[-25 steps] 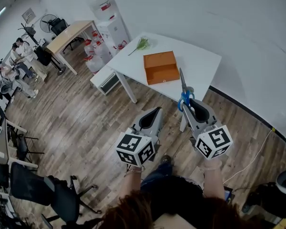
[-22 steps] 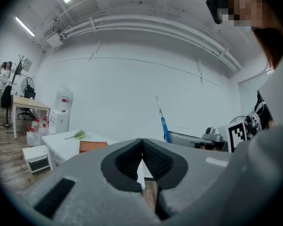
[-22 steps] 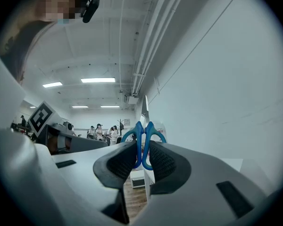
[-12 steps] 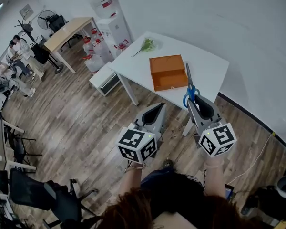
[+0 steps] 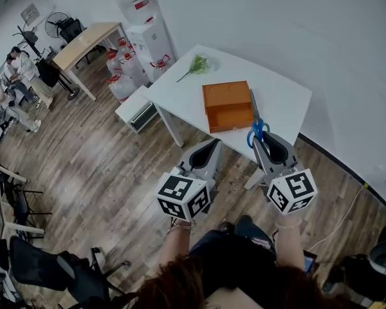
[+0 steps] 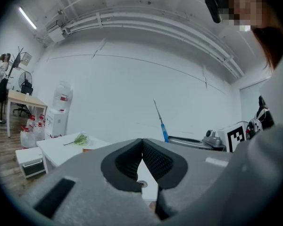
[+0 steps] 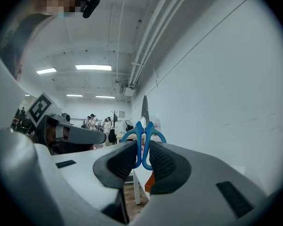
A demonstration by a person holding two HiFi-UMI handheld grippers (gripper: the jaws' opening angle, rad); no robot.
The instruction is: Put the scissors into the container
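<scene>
Right hand-held gripper (image 5: 260, 138) is clamped on the blue handles of the scissors (image 5: 255, 122). In the right gripper view the two handle loops sit squeezed between the ribbed pads of that hand-held gripper (image 7: 142, 155), and the closed blades of the scissors (image 7: 143, 128) stick out past the tips toward 12 o'clock. The left hand-held gripper (image 5: 212, 147) is at 9 o'clock from the right one, a little apart. In its own view the jaws of the left hand-held gripper (image 6: 142, 146) meet at the tips with nothing between them, and the scissors (image 6: 161, 120) show at 1 o'clock.

In the head view the scissors are over the near edge of the white desk (image 5: 280, 92). Their blades run along the right side of the orange container (image 5: 224, 105), which lies at 10 o'clock from the handles. The scissors are not in the container, which is open on top with nothing in it. A green sprig (image 5: 197, 63) lies on the far left of the desk, at 11 o'clock from the container and well apart from it.

Beyond the desk, at 10 o'clock, stand a low white cabinet (image 5: 136, 108), water jugs (image 5: 119, 69) and a water dispenser (image 5: 143, 19). Farther at 10 o'clock are a wooden table (image 5: 90, 40) and a fan (image 5: 53, 24). People (image 5: 11, 69) are at the far left, at 9 o'clock.
</scene>
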